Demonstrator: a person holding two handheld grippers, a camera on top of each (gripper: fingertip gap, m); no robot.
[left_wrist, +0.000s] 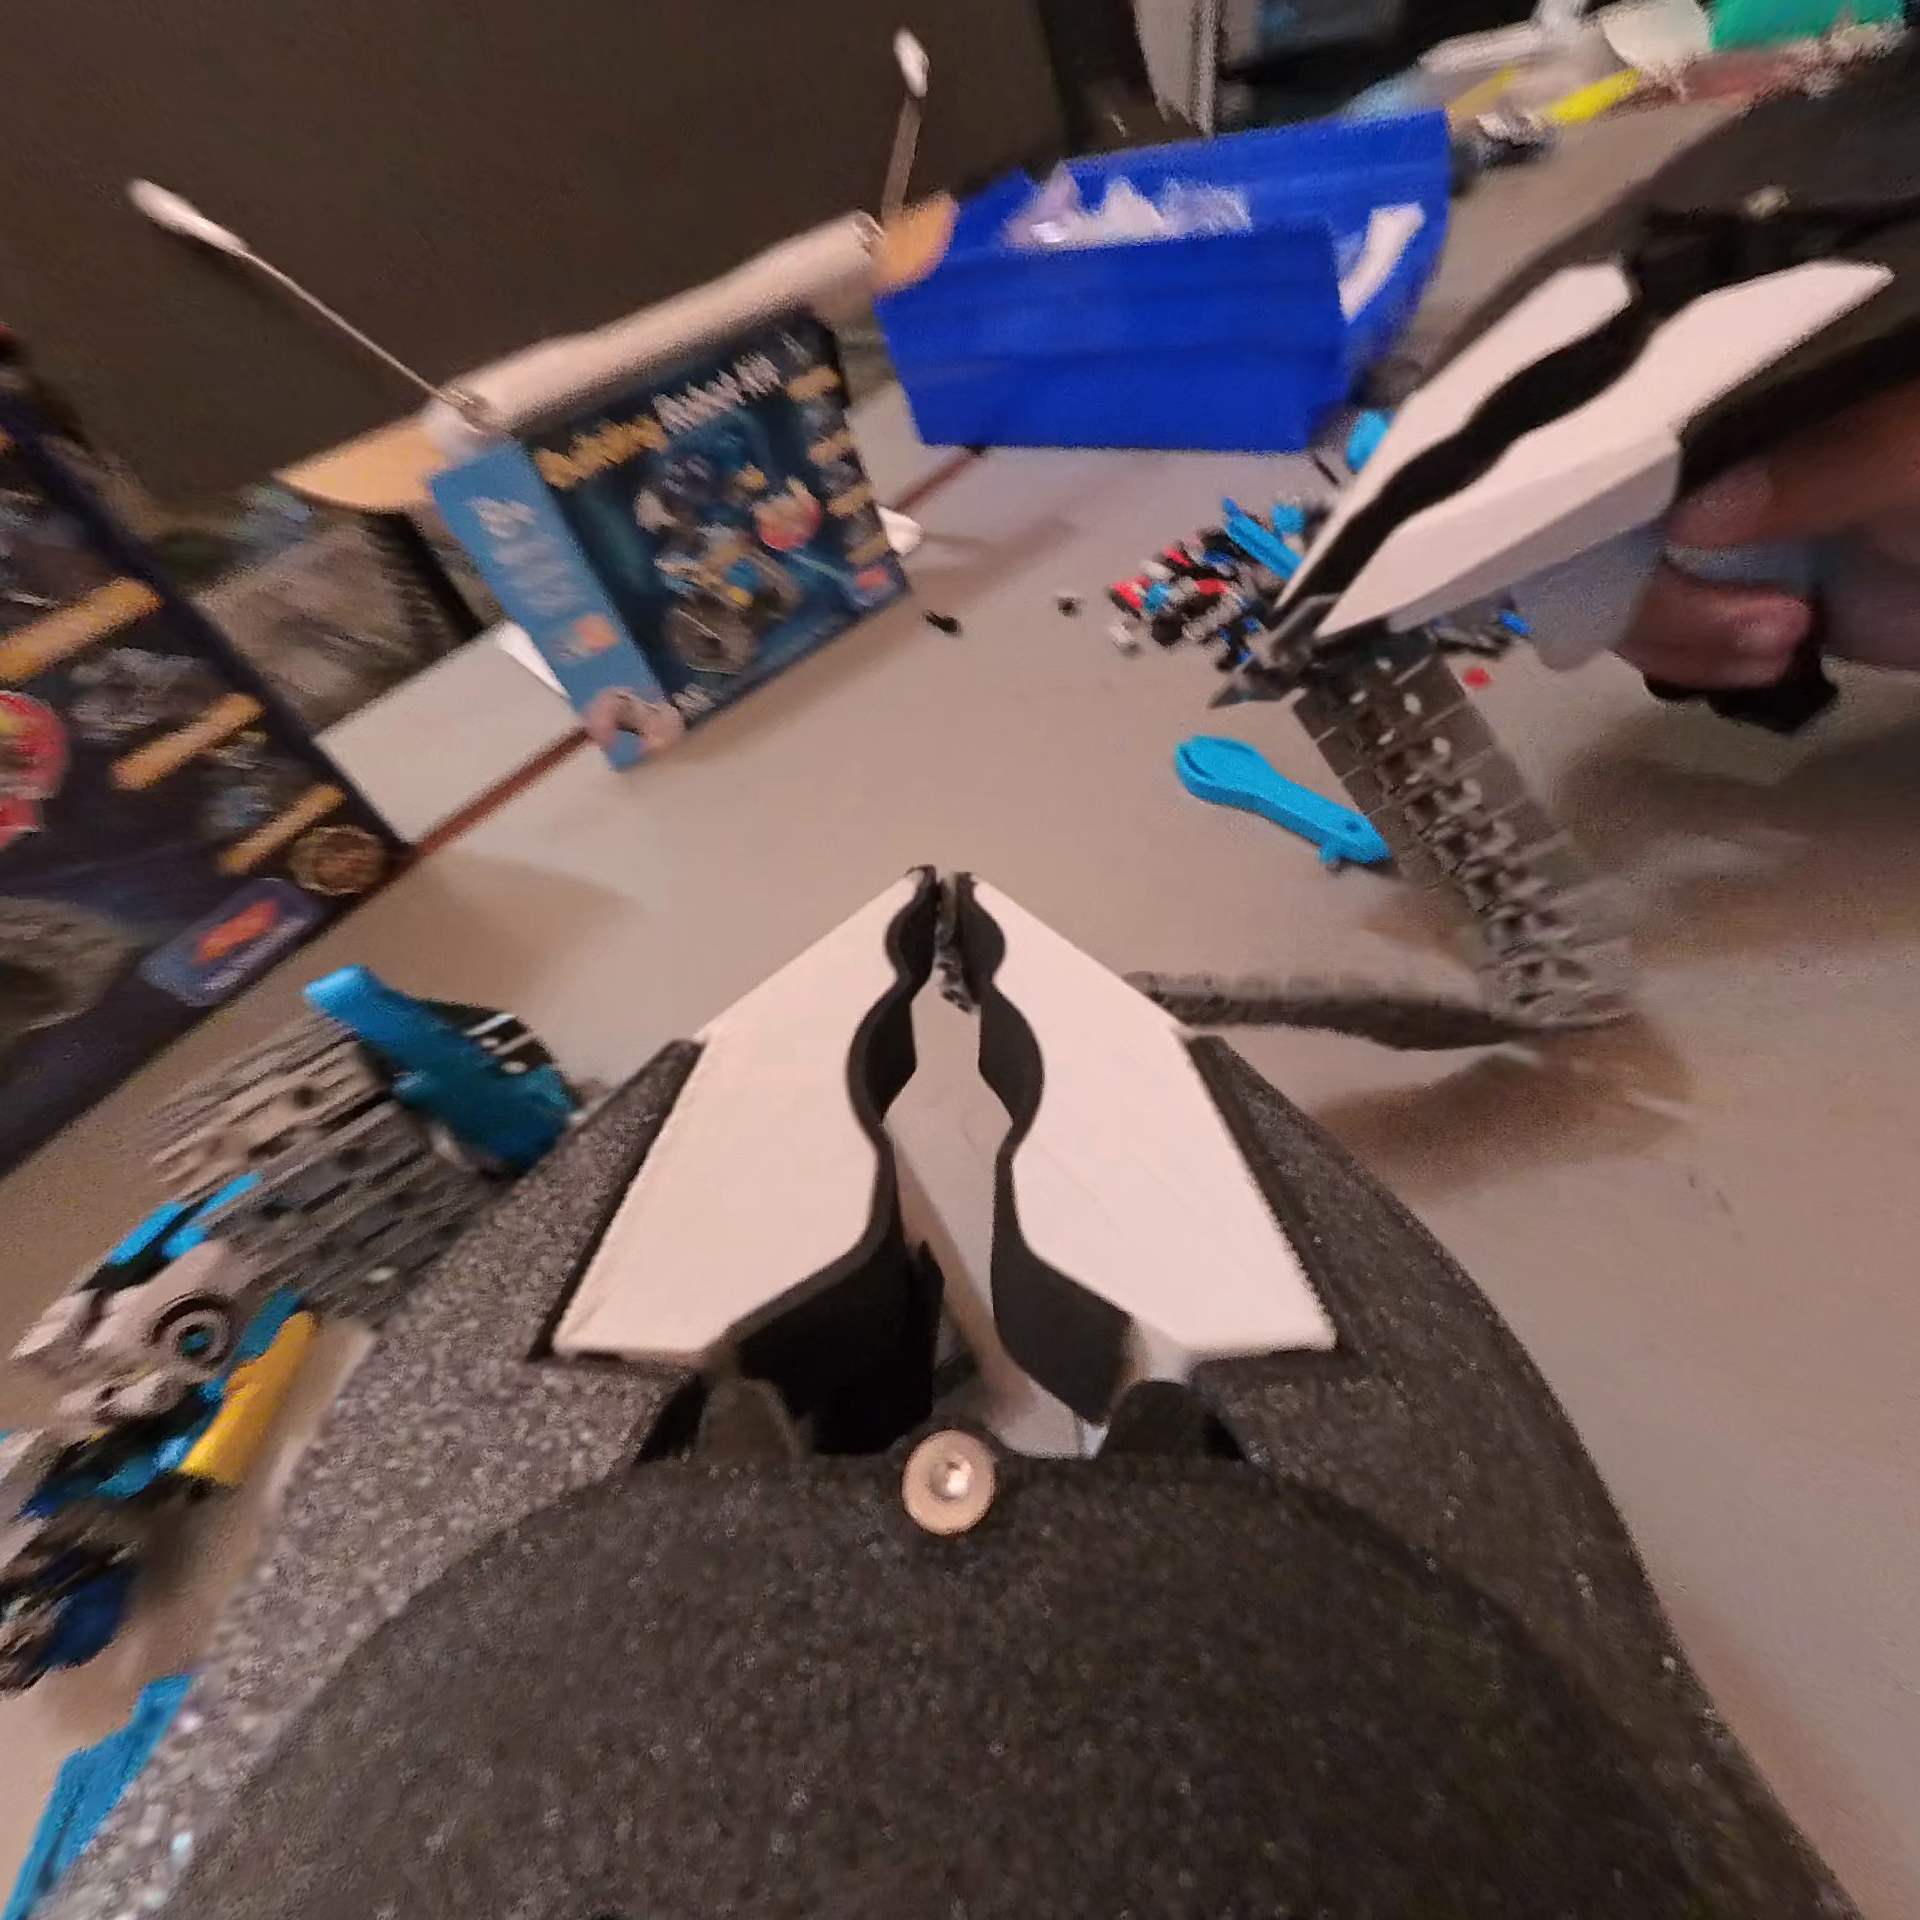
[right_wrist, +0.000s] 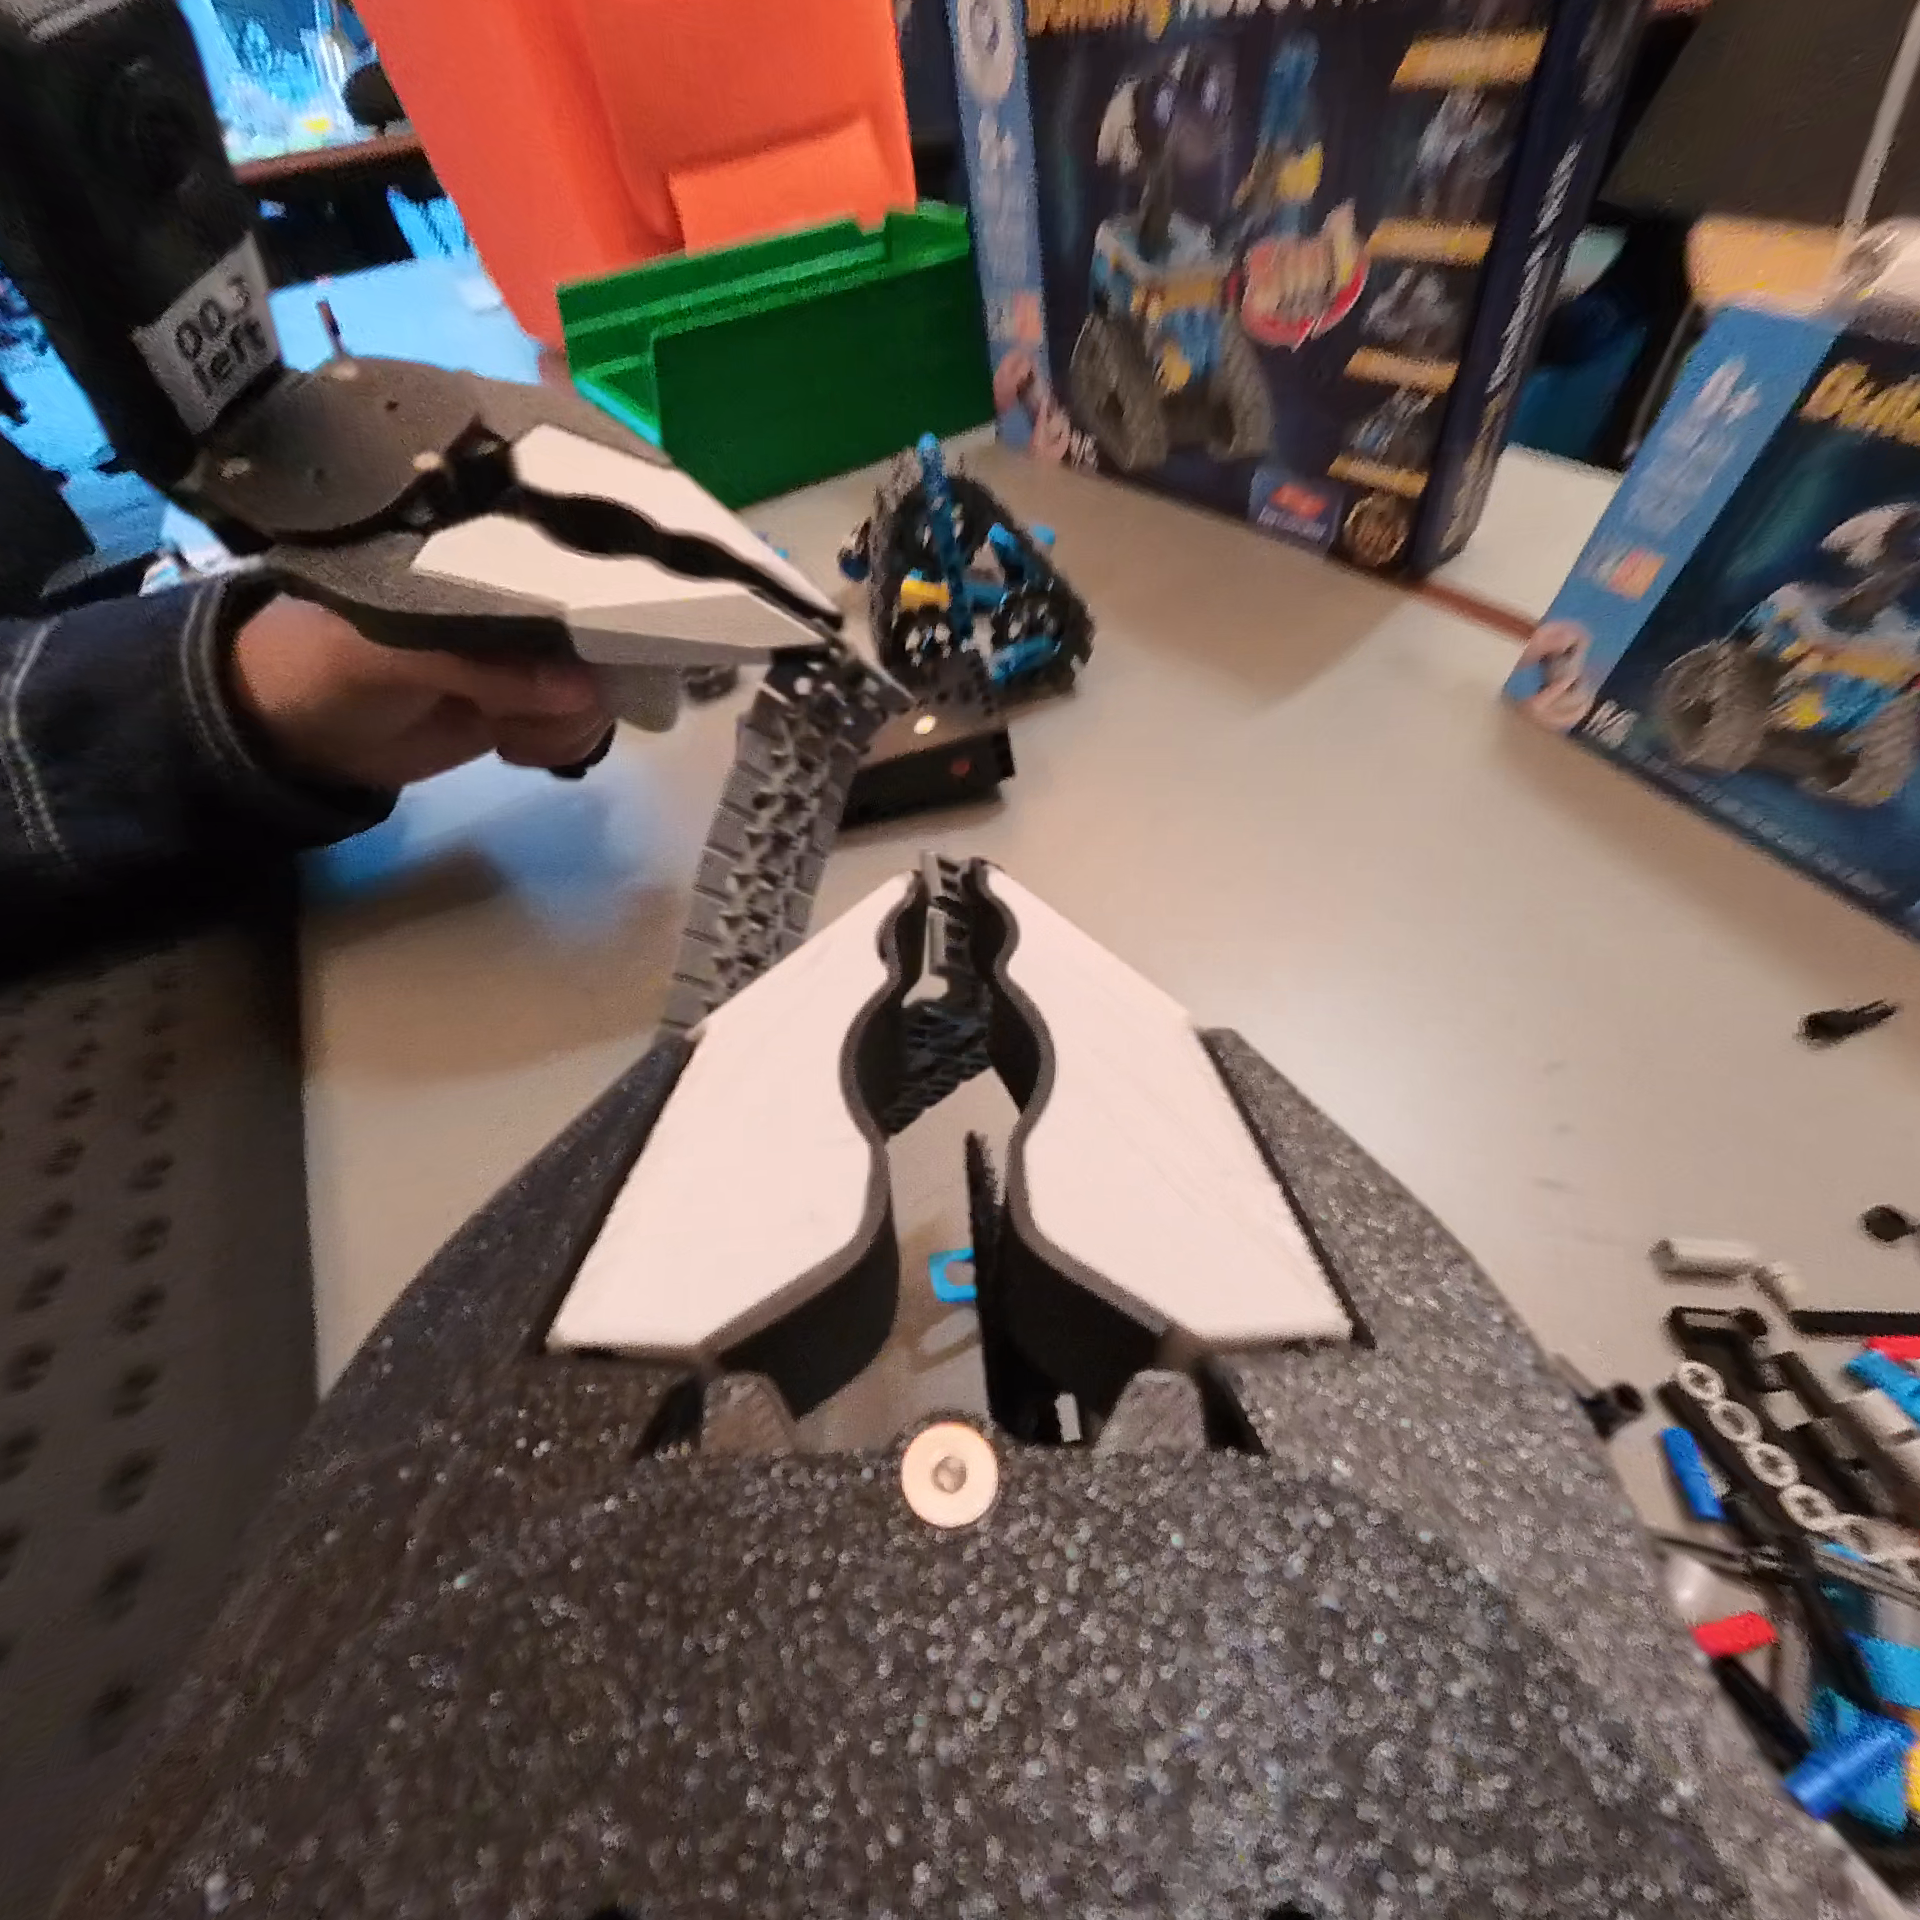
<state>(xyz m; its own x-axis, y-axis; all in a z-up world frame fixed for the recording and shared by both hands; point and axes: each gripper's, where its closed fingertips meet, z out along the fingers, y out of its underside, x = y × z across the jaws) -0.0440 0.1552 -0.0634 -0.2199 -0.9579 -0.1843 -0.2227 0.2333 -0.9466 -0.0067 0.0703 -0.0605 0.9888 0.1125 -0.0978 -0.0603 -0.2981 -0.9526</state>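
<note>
A: How do the grippers stand?

B: The left gripper (left_wrist: 940, 883) has its jaws pinched together on one end of a grey tread belt (right_wrist: 769, 821) made of plastic links. The right gripper (right_wrist: 948, 873) is clamped on the other end, so the belt hangs between them above the grey table (left_wrist: 1039, 727).

A: And just around them?

B: A blue plastic tool (left_wrist: 1273, 800) lies on the table just beside the belt. Near the right gripper there is a scatter of small building parts (left_wrist: 1195, 603) in black, blue and red. Past the left gripper stands a tracked toy vehicle (right_wrist: 971, 613), partly built.

A: Farther off?

B: Printed kit boxes (left_wrist: 717, 540) stand upright, a blue bin (left_wrist: 1143, 322) behind them, and a green bin (right_wrist: 790, 364) by the big box.
</note>
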